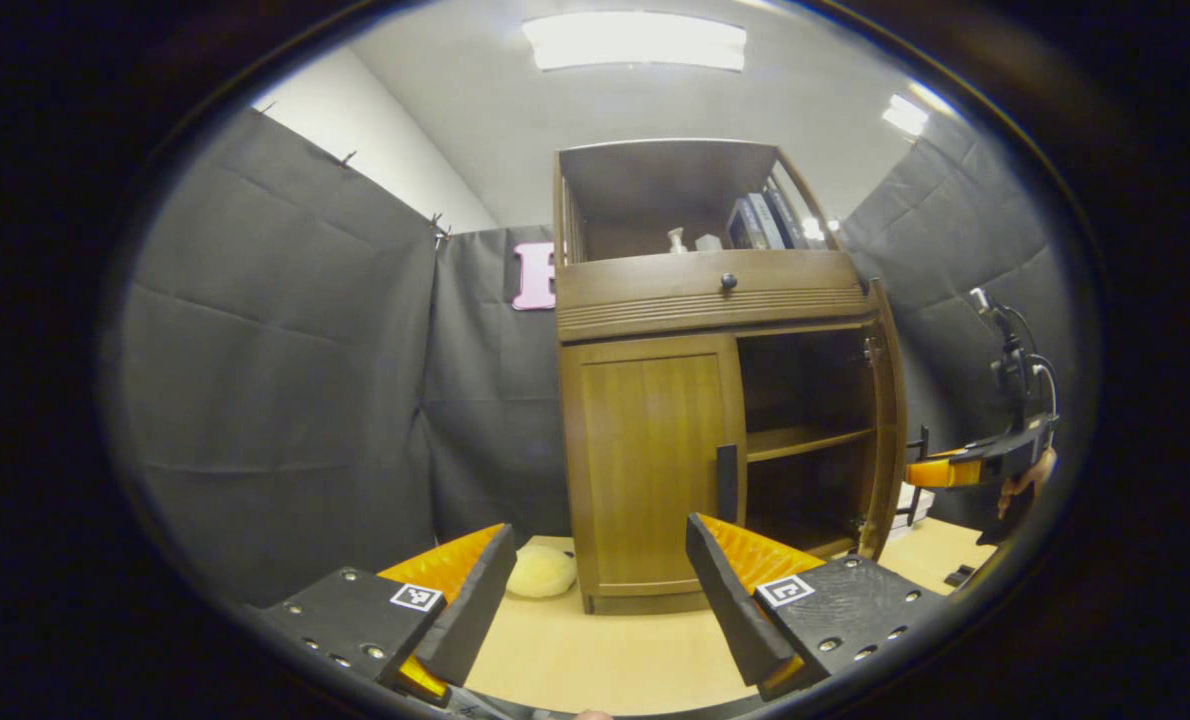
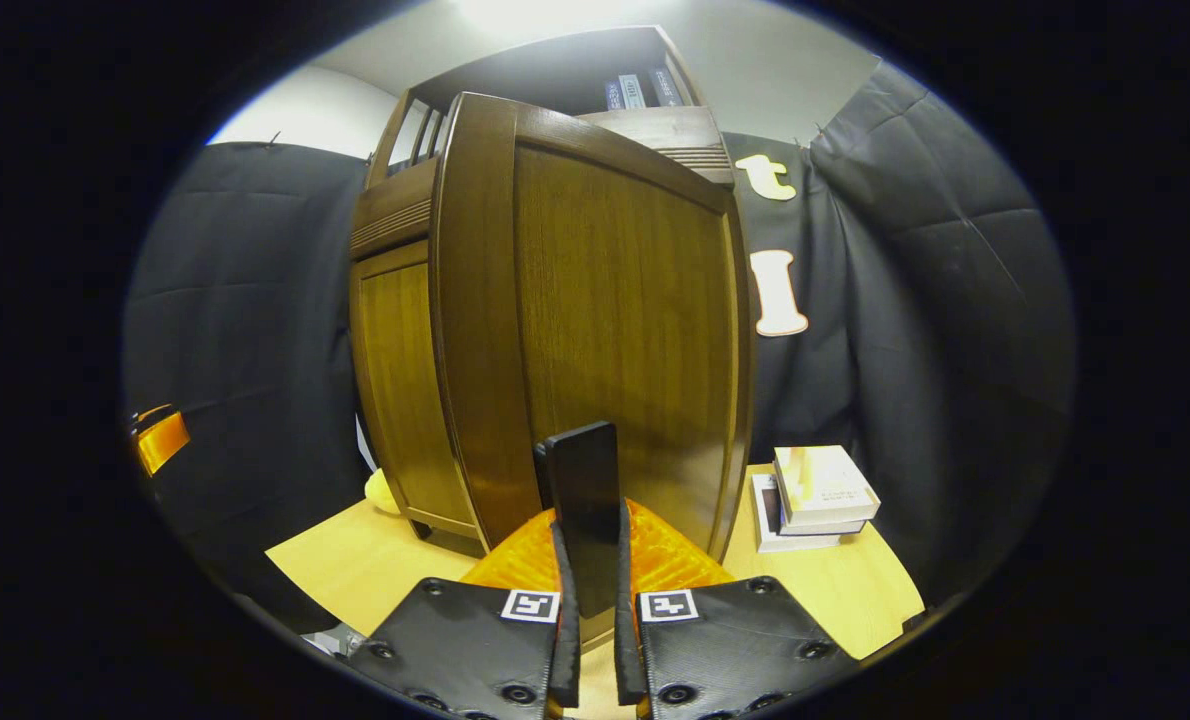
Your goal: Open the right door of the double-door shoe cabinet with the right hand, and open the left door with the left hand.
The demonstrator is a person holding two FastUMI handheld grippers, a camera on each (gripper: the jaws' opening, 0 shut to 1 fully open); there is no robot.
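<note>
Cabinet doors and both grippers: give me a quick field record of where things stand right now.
right door: swung open, shelf inside exposed
right gripper: shut on the right door's handle
left door: closed
left handle: untouched, at the door's inner edge
left gripper: open, short of the left door, aimed toward it
done: right door
left to do: left door
nearby: books on the table beside the cabinet
</note>
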